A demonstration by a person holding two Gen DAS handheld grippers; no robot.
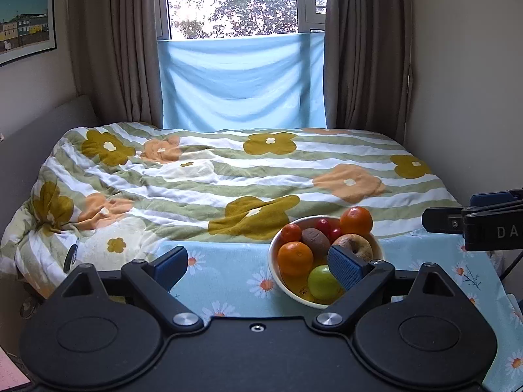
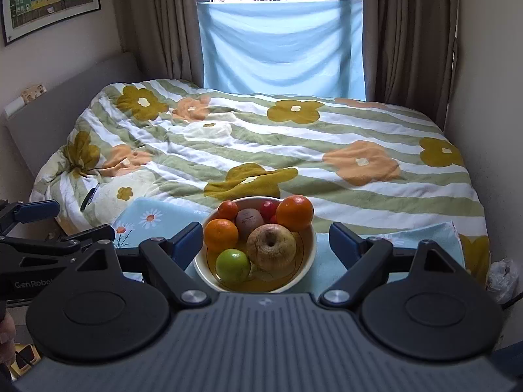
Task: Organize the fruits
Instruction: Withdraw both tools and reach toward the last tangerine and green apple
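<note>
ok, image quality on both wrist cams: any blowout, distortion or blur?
Left wrist view: the daylit window is blown out, the straight wall edges bow from the fisheye, and the white fruit bowl is sharp. Right wrist view: same window glare, the wrinkled tan apple is crisp, and no motion blur.

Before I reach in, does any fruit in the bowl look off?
Yes: the apple at the bowl's front looks shrivelled and brown-blotched, unlike the smooth oranges and lime around it.
</note>
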